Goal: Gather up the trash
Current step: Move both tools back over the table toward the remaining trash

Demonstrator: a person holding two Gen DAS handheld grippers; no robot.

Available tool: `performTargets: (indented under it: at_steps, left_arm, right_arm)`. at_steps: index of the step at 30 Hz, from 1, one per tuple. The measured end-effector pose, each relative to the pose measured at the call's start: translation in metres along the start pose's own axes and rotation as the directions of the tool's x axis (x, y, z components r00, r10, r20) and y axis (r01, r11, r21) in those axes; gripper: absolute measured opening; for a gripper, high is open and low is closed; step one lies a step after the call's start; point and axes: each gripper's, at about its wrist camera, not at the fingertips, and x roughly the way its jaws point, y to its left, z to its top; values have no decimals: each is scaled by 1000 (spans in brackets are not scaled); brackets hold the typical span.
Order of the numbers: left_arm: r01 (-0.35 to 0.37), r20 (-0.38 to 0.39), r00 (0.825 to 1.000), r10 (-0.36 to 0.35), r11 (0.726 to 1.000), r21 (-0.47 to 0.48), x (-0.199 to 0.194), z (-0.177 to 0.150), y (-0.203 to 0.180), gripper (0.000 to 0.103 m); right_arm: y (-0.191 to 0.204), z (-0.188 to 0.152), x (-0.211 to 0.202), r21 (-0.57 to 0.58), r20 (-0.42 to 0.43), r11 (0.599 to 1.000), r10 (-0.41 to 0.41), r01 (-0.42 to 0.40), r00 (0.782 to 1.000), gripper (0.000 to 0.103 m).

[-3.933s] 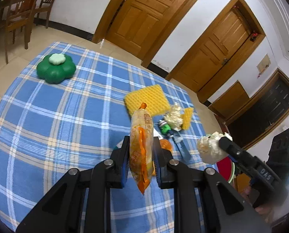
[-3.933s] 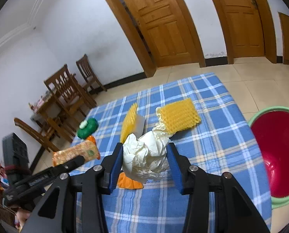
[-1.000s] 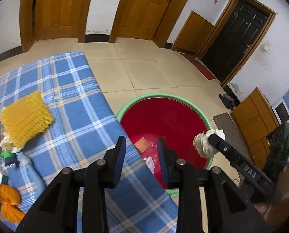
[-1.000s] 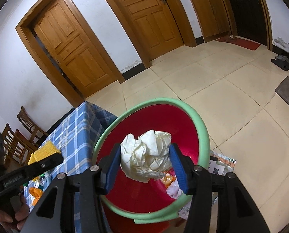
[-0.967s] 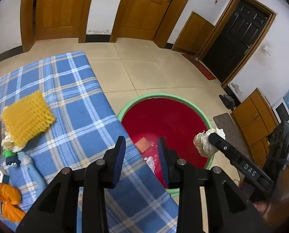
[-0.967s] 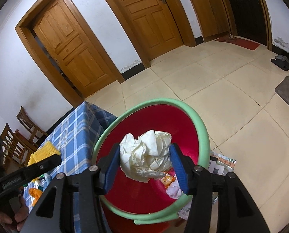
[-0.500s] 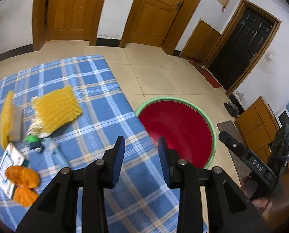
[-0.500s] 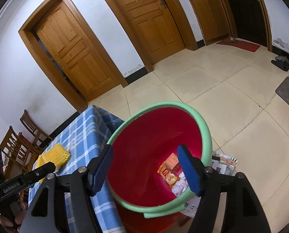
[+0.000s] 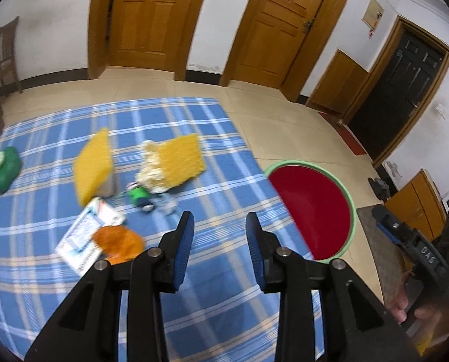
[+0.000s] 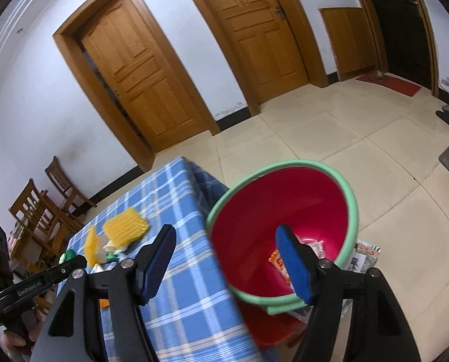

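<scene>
1. Both tools are empty right now. The left tool (image 9: 219, 230) has its jaws spread over the blue plaid bench (image 9: 43, 271), and the right tool (image 10: 226, 252) is spread wide above the red bin (image 10: 349, 211).
2. What's left to collect sits ahead and to the left of the left tool: an orange wrapper (image 9: 118, 240) nearest, lying on a white packet (image 9: 85, 235), then a crumpled paper wad (image 9: 150, 169) farther off.
3. So the left one is clearly closer; the right hangs off the bench edge.
4. In the way: the wad touches a yellow sponge (image 9: 183, 158), and a green bottle (image 9: 140, 197) lies just in front, so easy to grab the wrong thing.
</scene>
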Motion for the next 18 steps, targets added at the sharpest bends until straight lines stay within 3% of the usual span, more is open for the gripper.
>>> performTargets:
  at_steps: [9, 18]
  left_arm:
    - [-60, 19, 998, 61, 997, -46, -21, -12, 50, 39]
    - [-179, -5, 984, 179, 979, -93, -9, -12, 107, 39]
  right_arm:
    - [36, -9, -2, -45, -21, 997, 63, -64, 998, 72]
    - [55, -13, 9, -65, -45, 995, 72, -74, 996, 72]
